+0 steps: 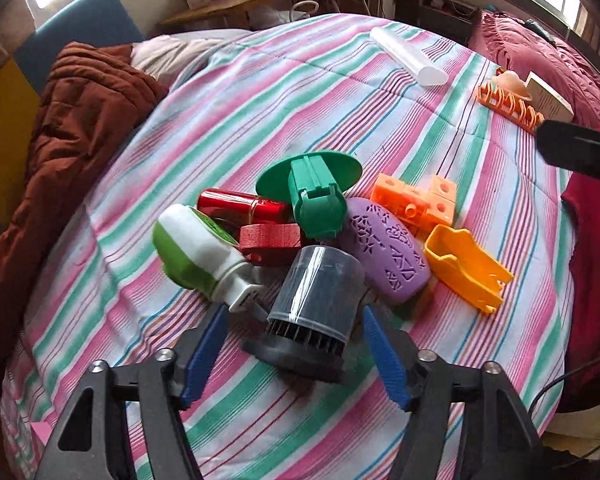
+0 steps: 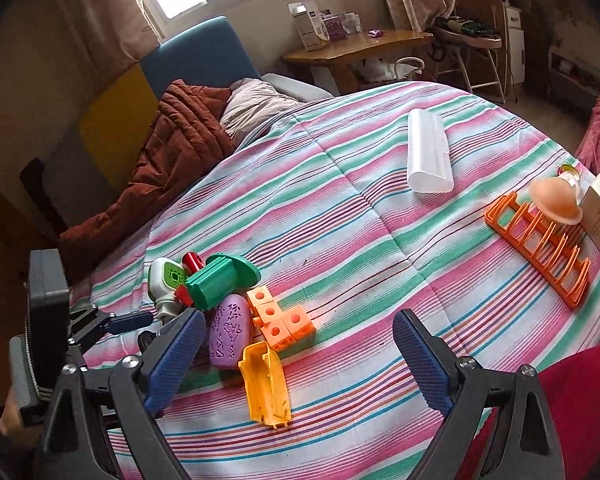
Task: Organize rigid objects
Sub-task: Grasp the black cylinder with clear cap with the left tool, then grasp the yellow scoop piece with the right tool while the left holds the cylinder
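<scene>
Grey cylinder (image 1: 314, 312) lies between the left gripper (image 1: 294, 354) jaws, which stand wide, pads clear of it | just beyond: purple oval (image 1: 384, 252), green-white bottle (image 1: 198, 258), green cap piece (image 1: 316, 196) | right gripper (image 2: 296, 364) spread wide, empty; yellow scoop (image 2: 265, 384) between its jaws | far right: orange rack (image 2: 540, 240)

Both the left gripper (image 1: 296, 354) and the right gripper (image 2: 296, 358) had black frames, silver screws and ribbed blue fingers (image 2: 422, 364)
</scene>
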`<state>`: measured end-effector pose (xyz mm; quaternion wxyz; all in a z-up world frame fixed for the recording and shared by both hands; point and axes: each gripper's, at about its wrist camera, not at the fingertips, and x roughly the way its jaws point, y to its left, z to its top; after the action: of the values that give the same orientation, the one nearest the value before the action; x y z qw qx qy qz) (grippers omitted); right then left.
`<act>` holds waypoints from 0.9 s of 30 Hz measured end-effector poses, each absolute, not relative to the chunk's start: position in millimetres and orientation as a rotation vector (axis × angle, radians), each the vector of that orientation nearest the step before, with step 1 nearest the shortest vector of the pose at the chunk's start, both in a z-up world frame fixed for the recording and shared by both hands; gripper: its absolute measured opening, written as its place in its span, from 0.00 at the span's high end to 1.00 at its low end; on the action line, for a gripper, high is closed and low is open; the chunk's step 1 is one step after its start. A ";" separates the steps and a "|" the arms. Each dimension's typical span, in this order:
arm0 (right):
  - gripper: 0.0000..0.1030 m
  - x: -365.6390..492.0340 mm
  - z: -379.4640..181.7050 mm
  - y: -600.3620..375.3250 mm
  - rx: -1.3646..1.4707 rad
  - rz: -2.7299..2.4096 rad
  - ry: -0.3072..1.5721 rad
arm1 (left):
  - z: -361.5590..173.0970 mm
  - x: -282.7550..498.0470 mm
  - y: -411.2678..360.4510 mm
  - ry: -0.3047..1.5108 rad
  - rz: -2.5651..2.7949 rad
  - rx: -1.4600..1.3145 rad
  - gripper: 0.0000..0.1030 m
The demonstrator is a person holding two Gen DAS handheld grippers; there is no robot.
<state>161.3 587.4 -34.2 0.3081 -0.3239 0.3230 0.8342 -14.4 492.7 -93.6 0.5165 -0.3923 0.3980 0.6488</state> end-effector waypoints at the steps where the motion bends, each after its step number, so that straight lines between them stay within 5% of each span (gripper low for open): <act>1: 0.07 161.1 -33.7 587.5 -0.855 2.205 0.852 | -95.6 -14.8 493.5 0.946 1.553 -0.948 0.41; 2: 0.07 161.2 -33.3 587.7 -0.855 2.205 0.848 | -98.2 -15.1 493.3 0.926 1.546 -0.960 0.53; 5: 0.07 161.0 -34.5 588.2 -0.864 2.199 0.841 | -97.1 -14.5 481.3 0.833 1.594 -0.962 0.57; 14: 0.09 147.2 -55.6 574.8 -1.015 2.242 0.896 | -92.5 -6.5 408.5 0.612 1.750 -1.037 0.57; 27: 0.38 111.1 -94.6 546.0 -1.309 2.240 0.683 | -90.8 16.4 353.9 0.495 1.854 -1.053 0.57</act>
<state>111.1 546.0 -94.6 0.2273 -0.4752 0.2477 0.8131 16.4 353.9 -90.8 0.4586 -0.4275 0.2011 0.7527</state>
